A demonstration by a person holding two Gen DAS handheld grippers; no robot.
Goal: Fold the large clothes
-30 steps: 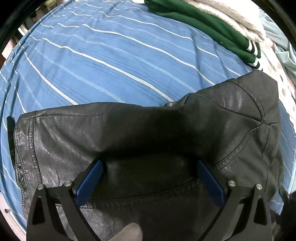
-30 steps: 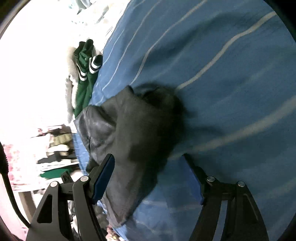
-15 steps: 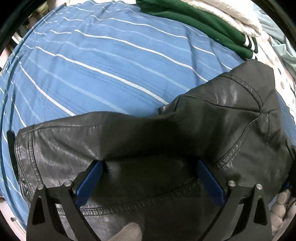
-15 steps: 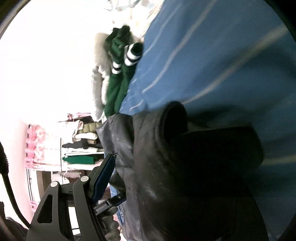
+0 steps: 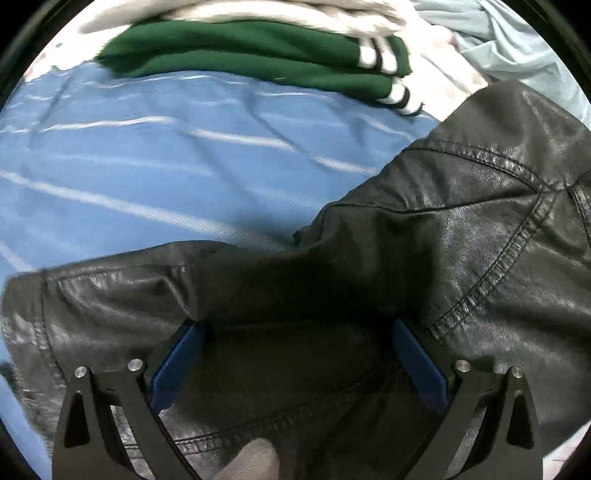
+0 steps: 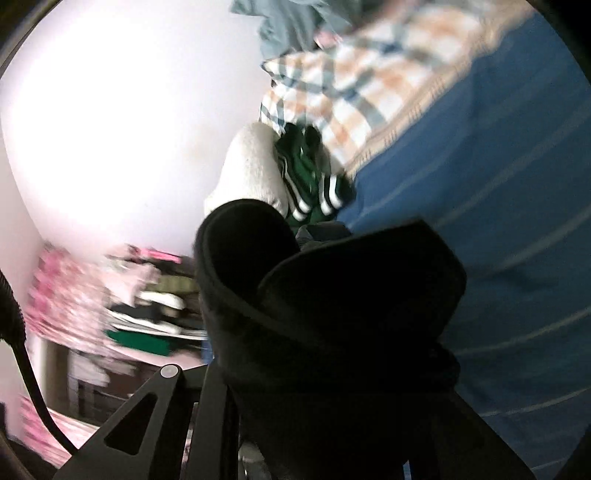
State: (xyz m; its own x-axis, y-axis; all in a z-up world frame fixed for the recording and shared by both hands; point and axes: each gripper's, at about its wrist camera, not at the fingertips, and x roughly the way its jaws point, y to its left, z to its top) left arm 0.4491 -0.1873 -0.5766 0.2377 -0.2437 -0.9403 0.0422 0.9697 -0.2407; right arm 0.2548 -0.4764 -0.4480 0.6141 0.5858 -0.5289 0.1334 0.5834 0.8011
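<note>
A black leather jacket [image 5: 461, 240] lies folded on the blue striped bedsheet [image 5: 147, 166]. My left gripper [image 5: 295, 332] is open, its blue pads [image 5: 177, 362] spread wide and resting on the jacket's near edge. In the right wrist view my right gripper [image 6: 332, 387] is shut on a thick bunch of the black jacket [image 6: 332, 295], lifted above the sheet [image 6: 517, 221]. The jacket hides the right fingertips.
A folded green garment with white stripes [image 5: 258, 51] and a white fluffy one [image 5: 277, 11] lie at the far edge; both show in the right wrist view [image 6: 306, 173]. A plaid cloth [image 6: 369, 74] lies beyond. Shelves with clothes [image 6: 147, 302] stand off the bed.
My right gripper closed on the jacket and lifted it, swinging up. The left gripper stayed open on the jacket while the view tilted towards the far garments.
</note>
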